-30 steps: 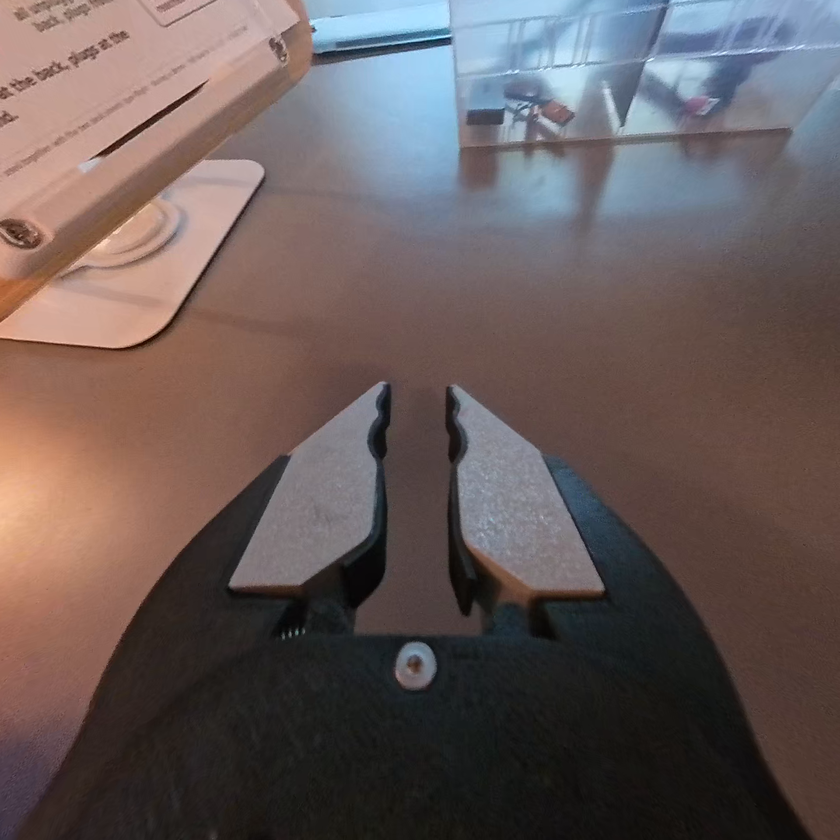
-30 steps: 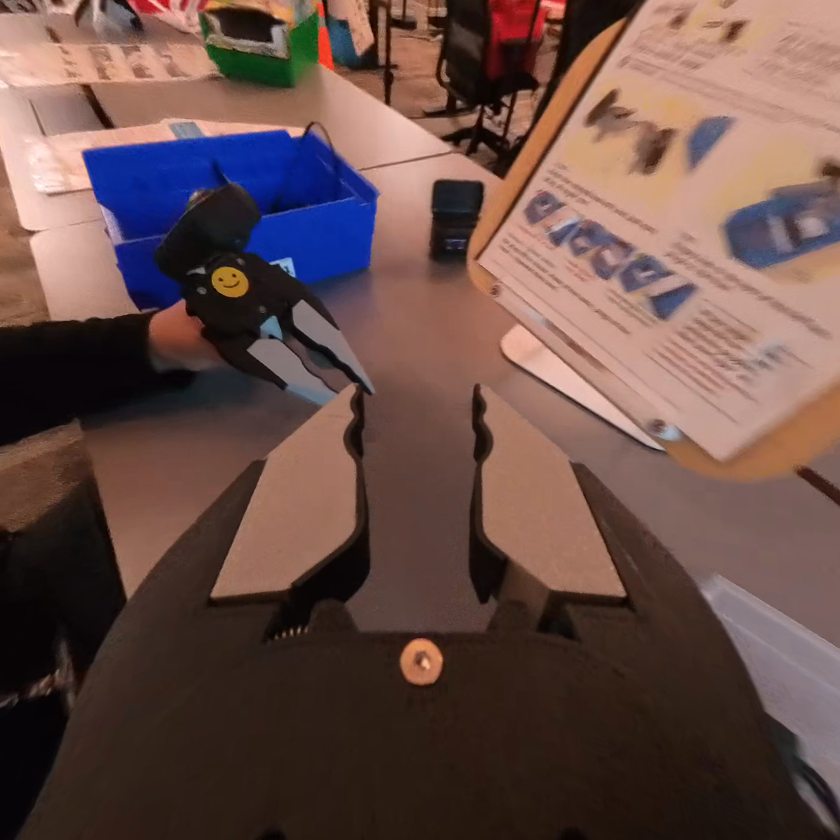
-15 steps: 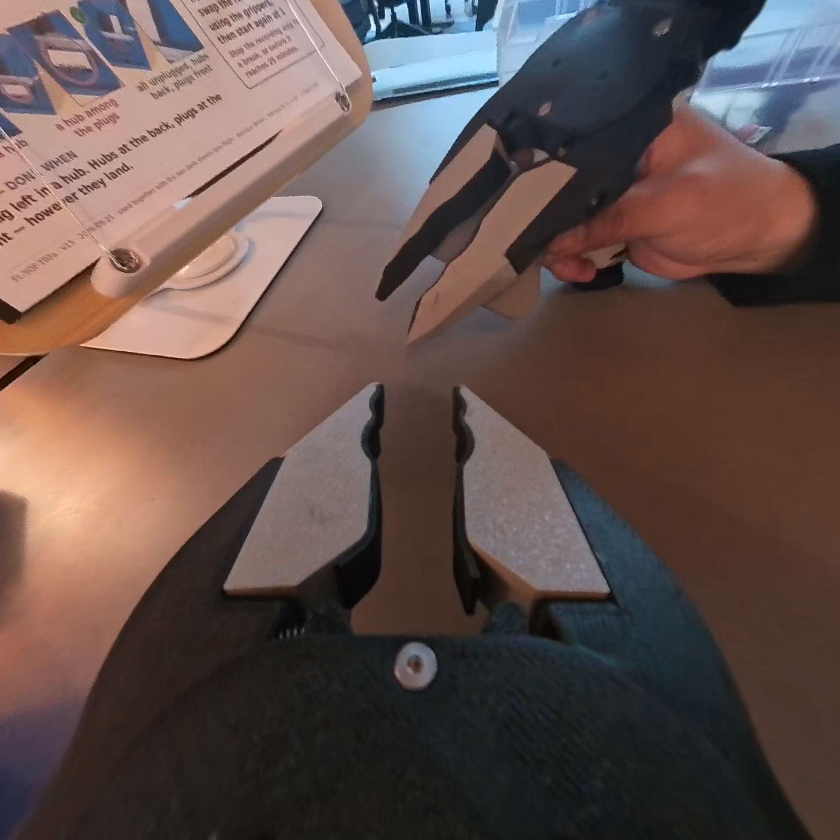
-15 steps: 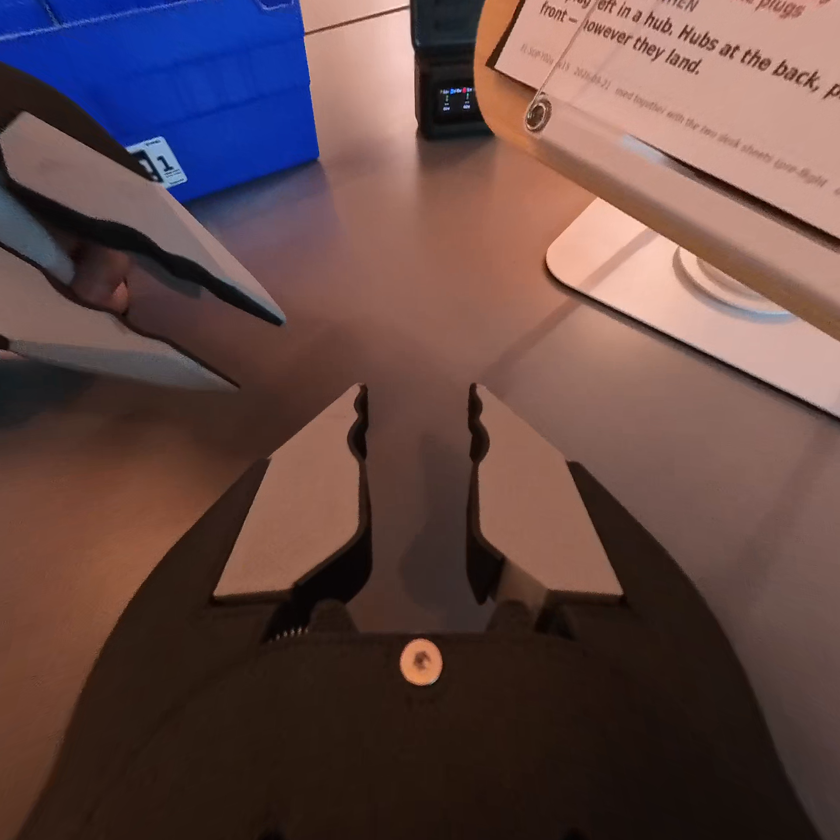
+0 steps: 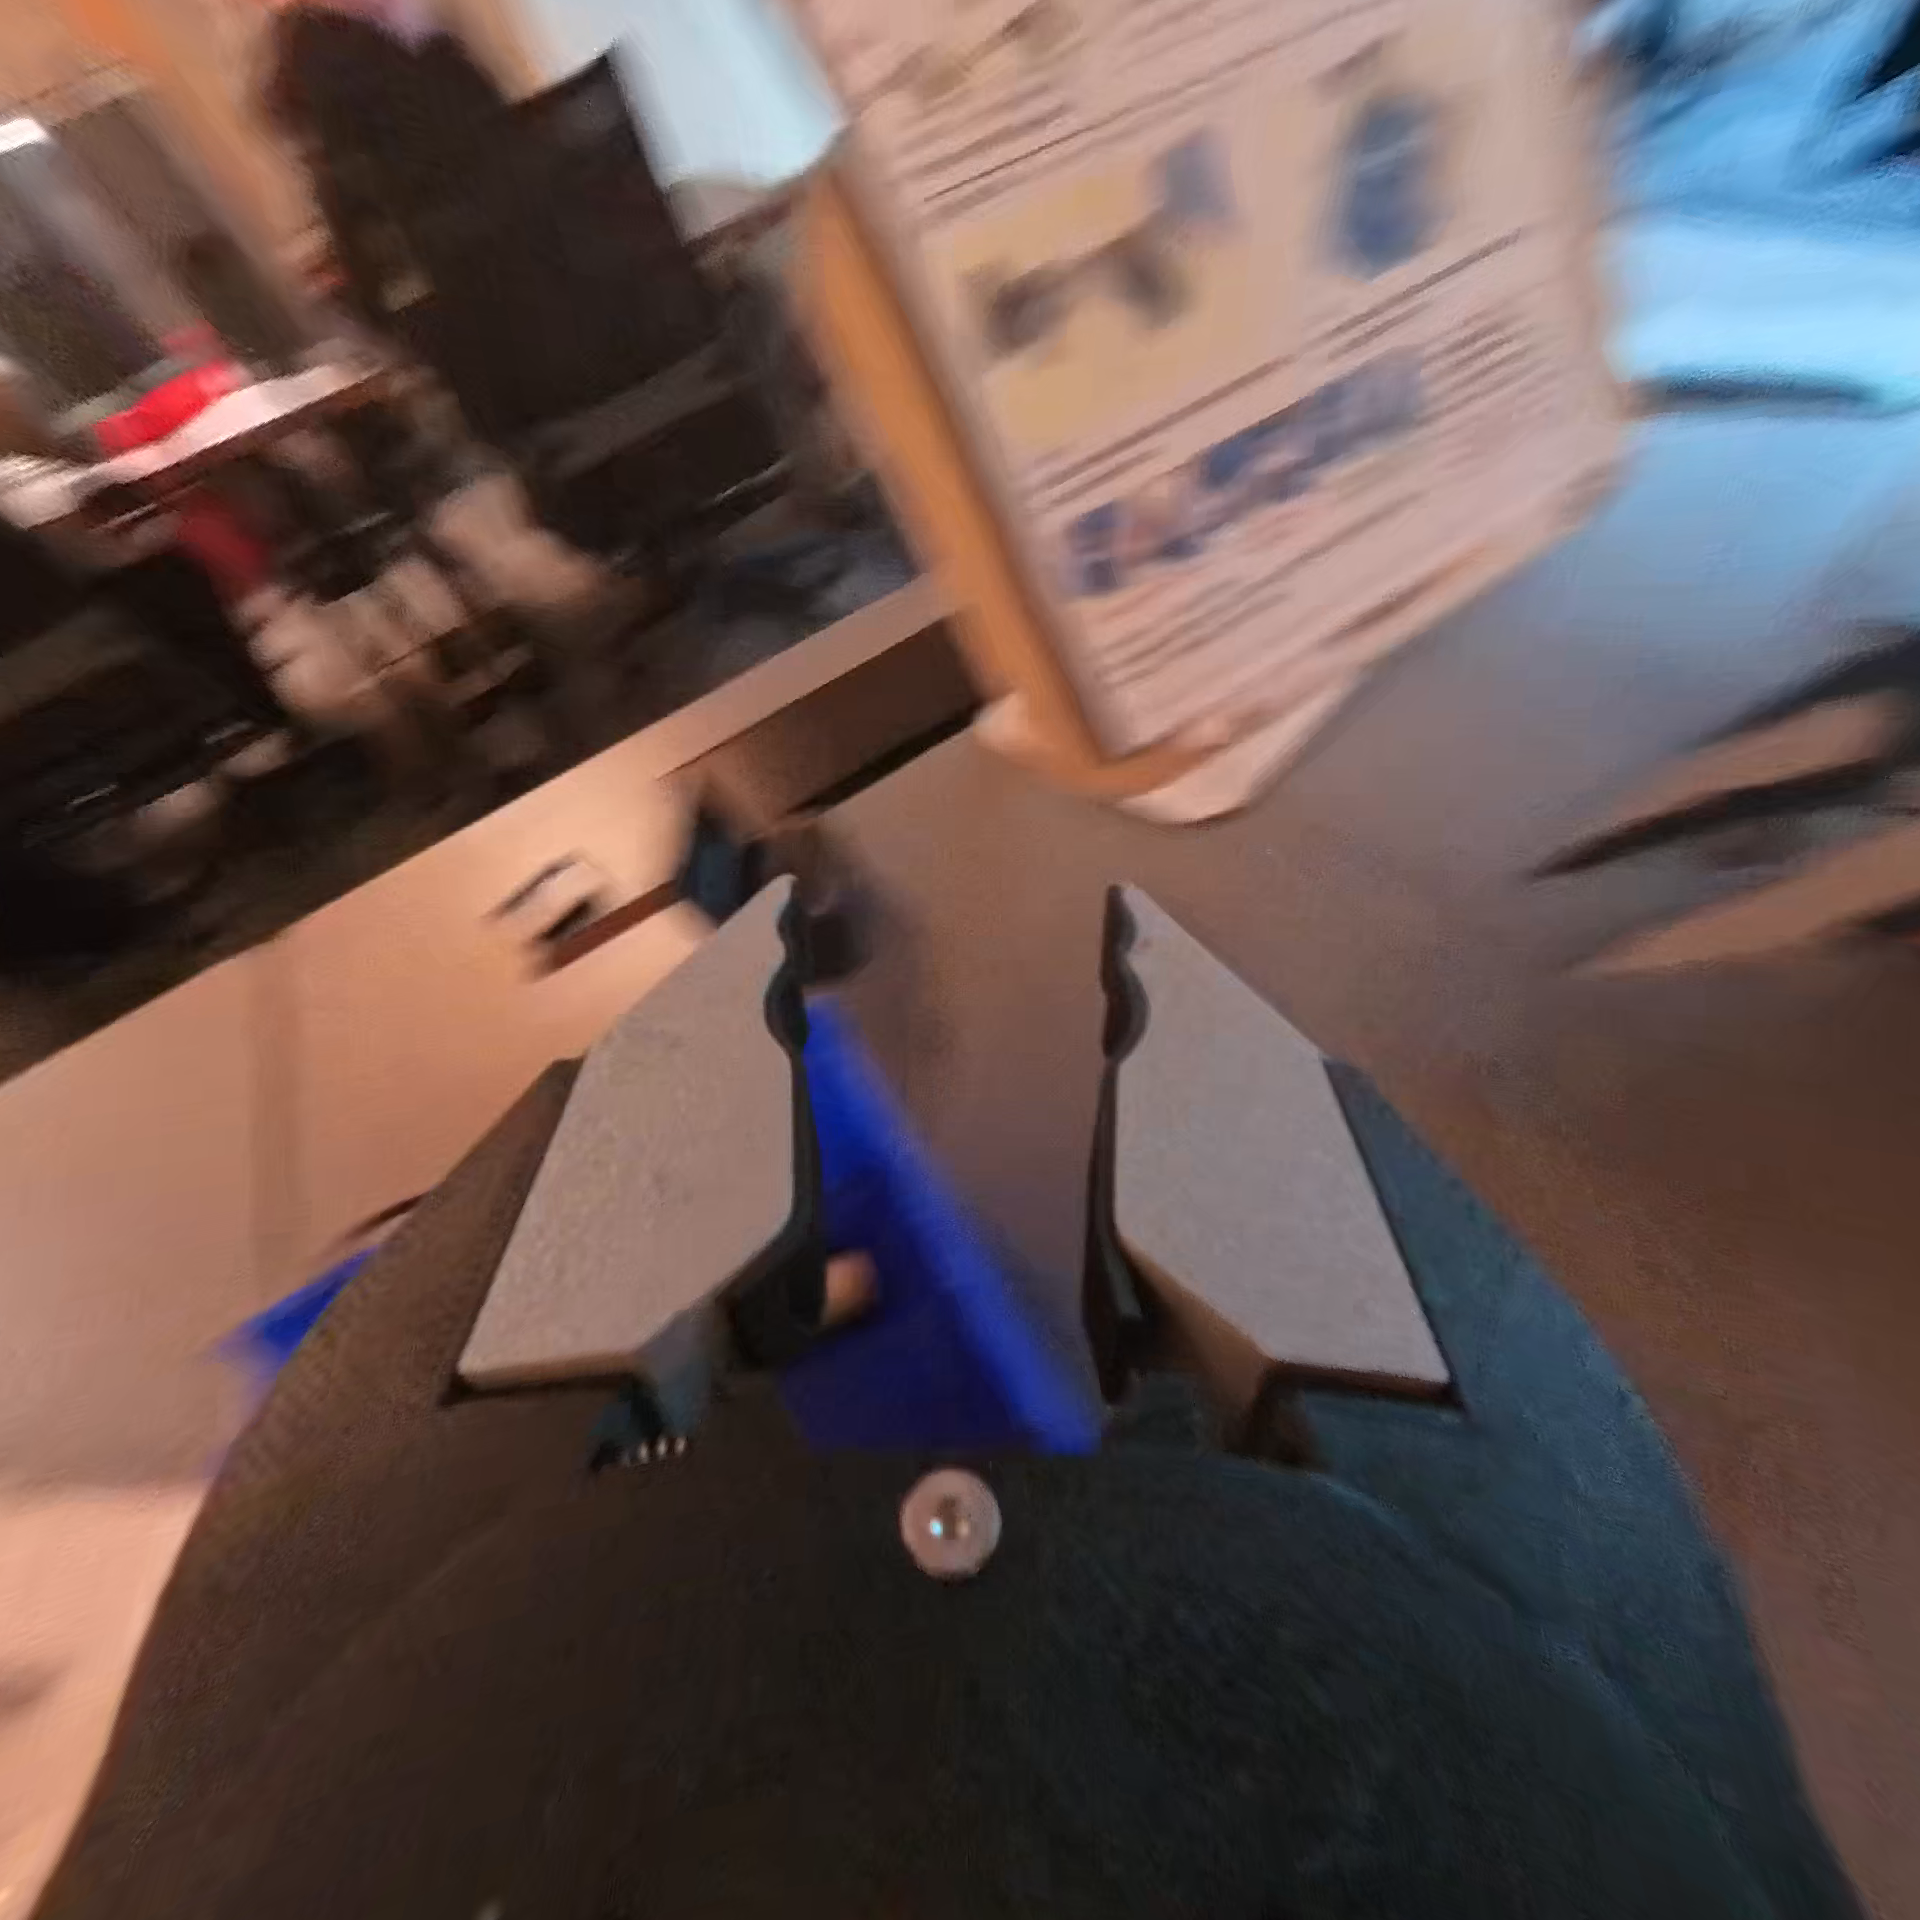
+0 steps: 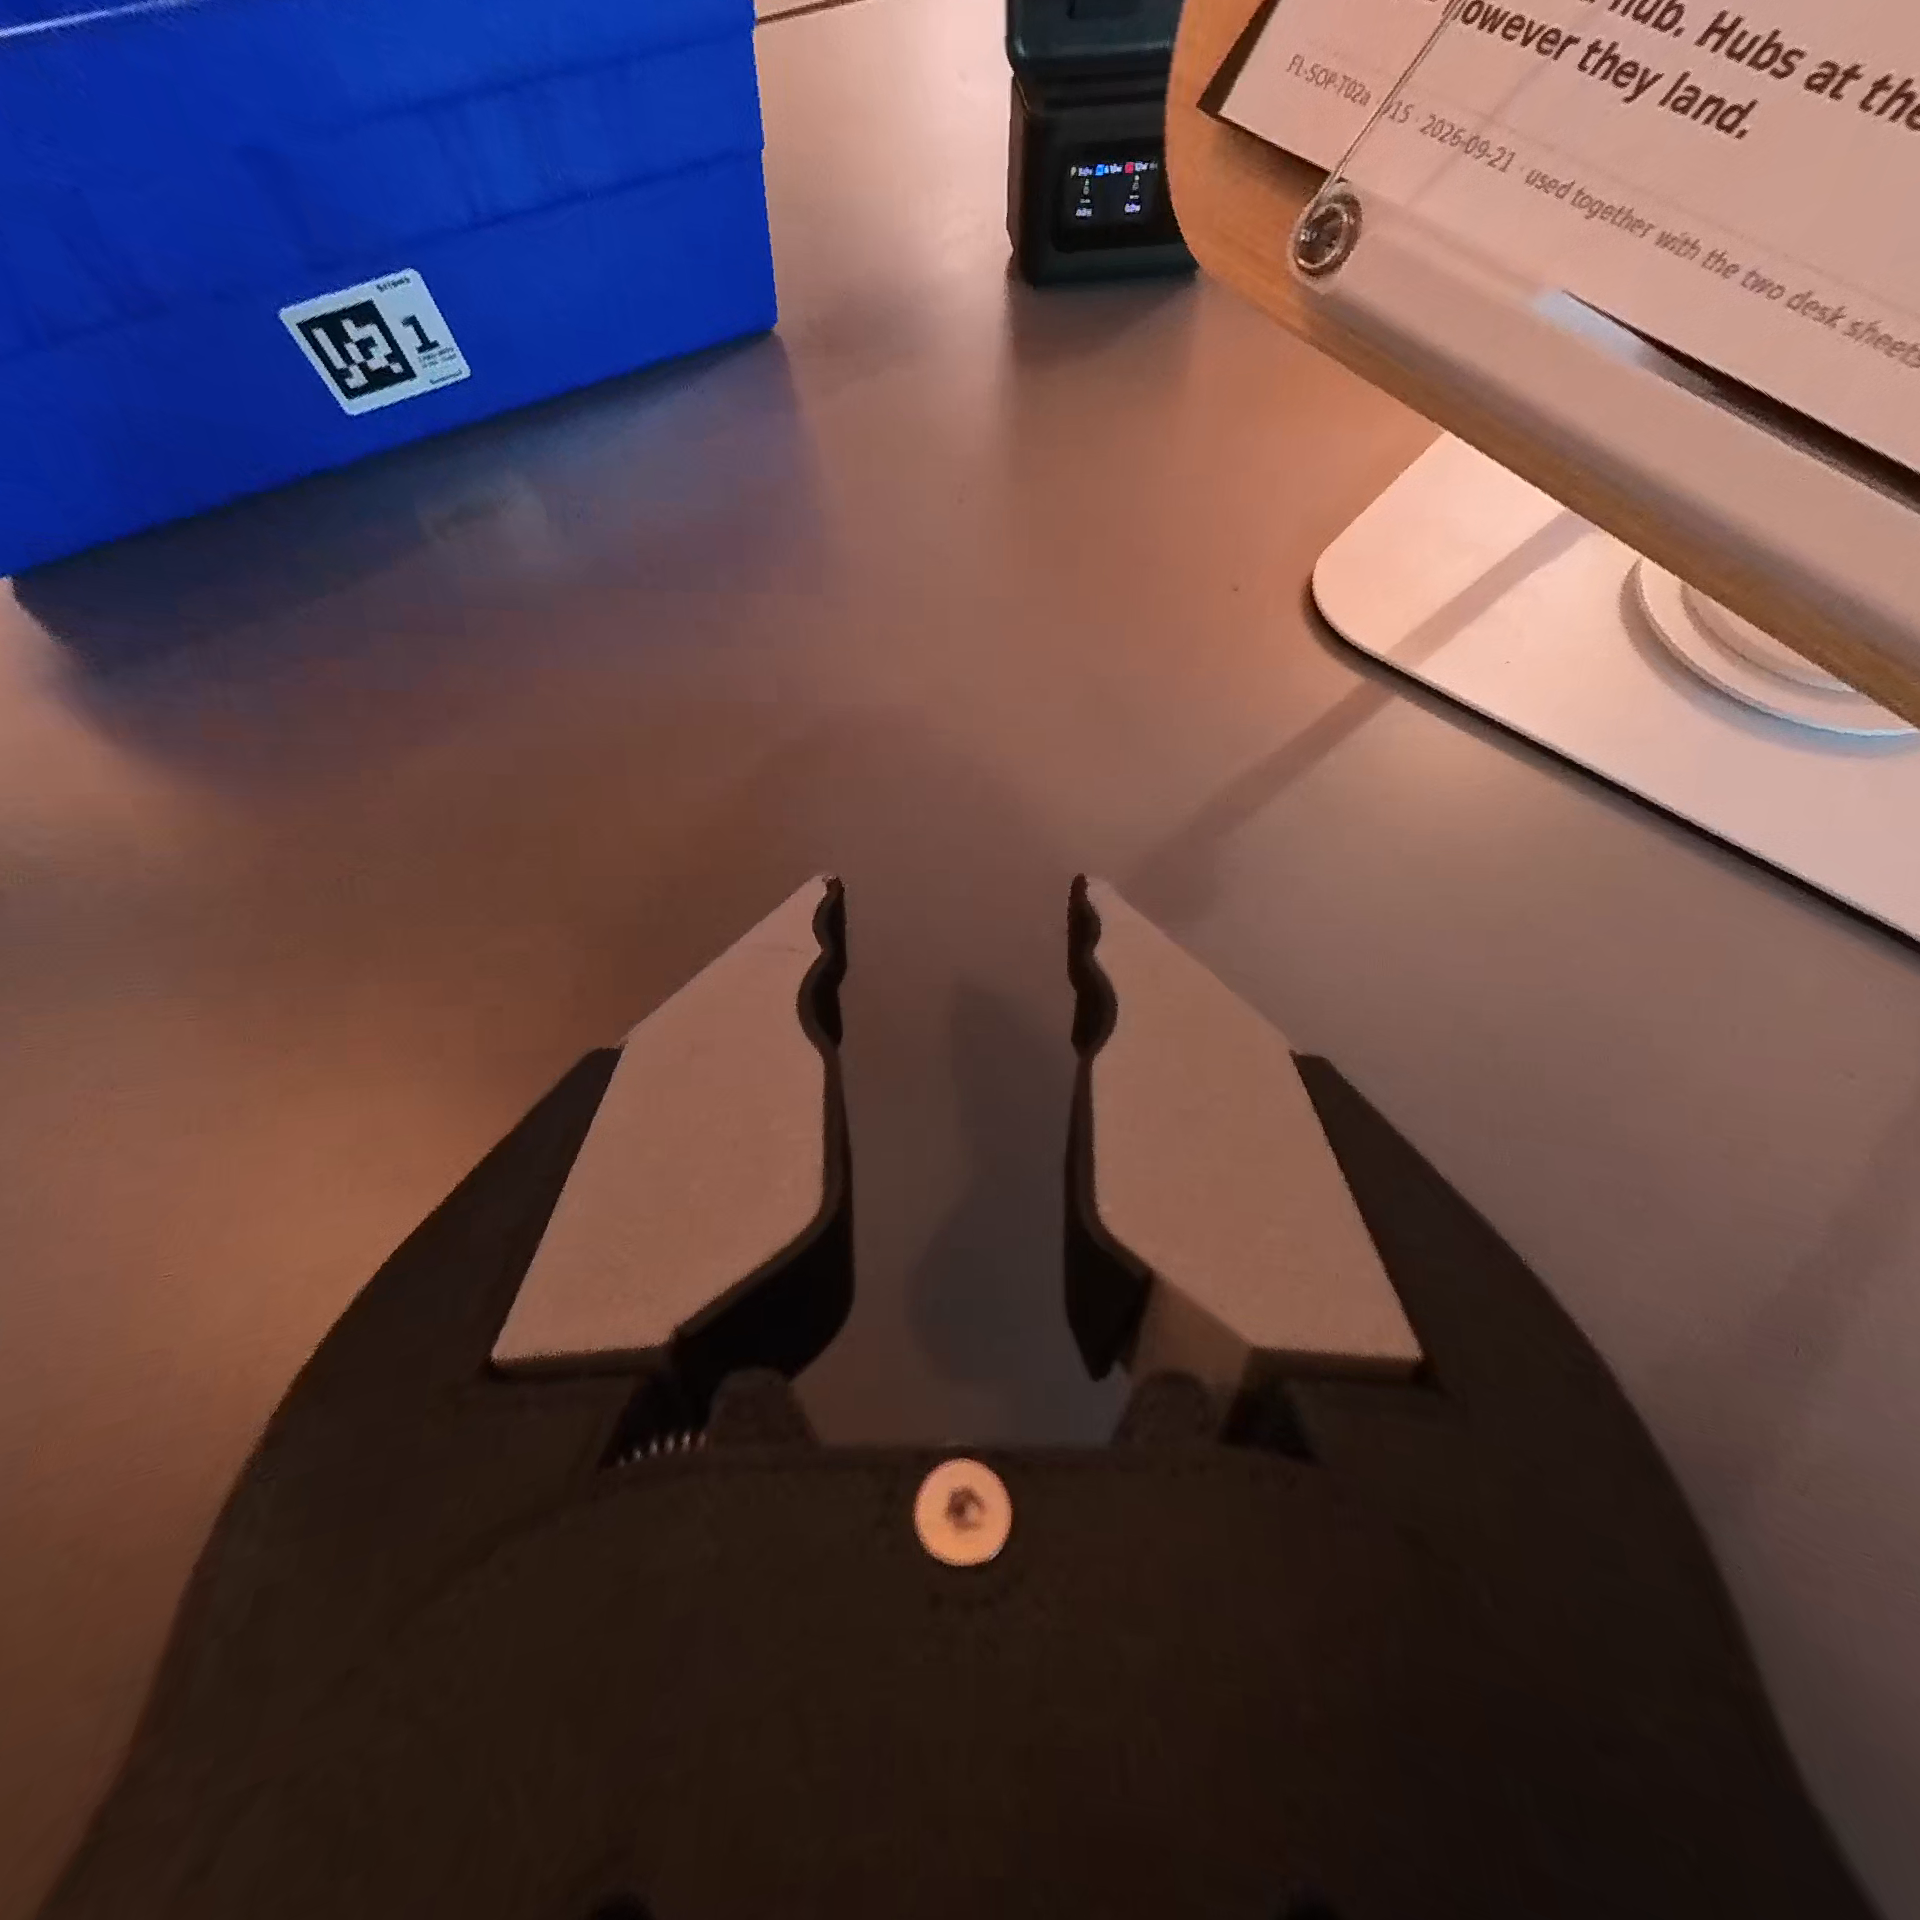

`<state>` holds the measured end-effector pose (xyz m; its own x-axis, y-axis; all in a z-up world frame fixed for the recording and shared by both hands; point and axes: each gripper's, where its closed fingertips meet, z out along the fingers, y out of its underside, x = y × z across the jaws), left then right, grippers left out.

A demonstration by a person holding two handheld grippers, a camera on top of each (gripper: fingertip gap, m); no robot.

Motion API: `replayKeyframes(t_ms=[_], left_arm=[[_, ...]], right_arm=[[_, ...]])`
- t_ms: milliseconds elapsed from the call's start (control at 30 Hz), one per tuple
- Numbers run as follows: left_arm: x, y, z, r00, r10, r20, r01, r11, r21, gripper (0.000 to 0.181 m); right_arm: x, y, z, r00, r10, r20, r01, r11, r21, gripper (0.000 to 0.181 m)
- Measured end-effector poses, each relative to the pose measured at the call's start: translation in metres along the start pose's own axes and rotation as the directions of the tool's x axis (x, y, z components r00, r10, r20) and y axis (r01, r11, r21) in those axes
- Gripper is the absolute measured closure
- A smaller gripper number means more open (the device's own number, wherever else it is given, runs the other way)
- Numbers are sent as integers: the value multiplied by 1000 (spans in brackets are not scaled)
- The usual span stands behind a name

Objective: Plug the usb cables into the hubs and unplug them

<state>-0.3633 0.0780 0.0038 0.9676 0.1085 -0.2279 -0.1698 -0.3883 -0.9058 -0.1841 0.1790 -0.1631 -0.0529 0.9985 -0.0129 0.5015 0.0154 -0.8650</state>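
No USB cable or hub shows in either view. My left gripper [image 5: 951, 904] is open and empty, held above the blue bin [image 5: 914, 1278]; its view is heavily motion-blurred. My right gripper [image 6: 954, 894] is open and empty, low over the bare grey table [image 6: 623, 790]. The blue bin [image 6: 343, 260] with a white coded sticker stands at the far left in the right wrist view; what it holds is hidden.
An instruction sheet on a wooden board with a white base [image 6: 1621, 665] stands at the right; it is blurred in the left wrist view [image 5: 1195, 353]. A small black device with a lit screen [image 6: 1101, 187] stands beside the bin. Blurred chairs and tables [image 5: 364, 468] lie beyond. My right fingertips sit around 25 centimeters from my left ones.
My left gripper has swung fast to the left and up, now over the blue bin, its jaws wider. It has left the right wrist view. My right gripper moved slightly forward.
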Motion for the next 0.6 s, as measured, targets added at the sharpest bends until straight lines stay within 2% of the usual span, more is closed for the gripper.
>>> replayKeyframes(t_ms=[67,133,233,300,367,433,500,600], left_arm=[[-77,32,6,981,57,183,-28,987,-157,124],[-132,81,11,961,87,261,10,937,-350,121],[-174,146,10,955,116,273,52,840,-539,118],[-186,165,10,951,131,279,54,819,-571,122],[-190,174,12,948,146,283,48,814,-579,138],[-192,178,12,940,199,275,10,793,-609,177],[-198,164,10,920,243,307,-14,803,-596,180],[-201,112,1,900,261,350,-49,857,-513,181]], right_arm=[[-2,0,1,1000,-6,3,6,1000,-1,142],[-2,1,2,1000,-13,2,13,1000,-8,142],[-2,1,2,1000,-7,0,7,1000,-9,142],[-1,0,2,1000,4,4,-4,1000,-1,142],[-1,-1,2,1000,14,11,-14,1000,2,143],[-1,-1,2,1000,16,14,-16,1000,3,143],[-1,-2,1,1000,14,16,-14,1000,13,144],[-1,-4,-1,1000,18,17,-18,999,32,145]])
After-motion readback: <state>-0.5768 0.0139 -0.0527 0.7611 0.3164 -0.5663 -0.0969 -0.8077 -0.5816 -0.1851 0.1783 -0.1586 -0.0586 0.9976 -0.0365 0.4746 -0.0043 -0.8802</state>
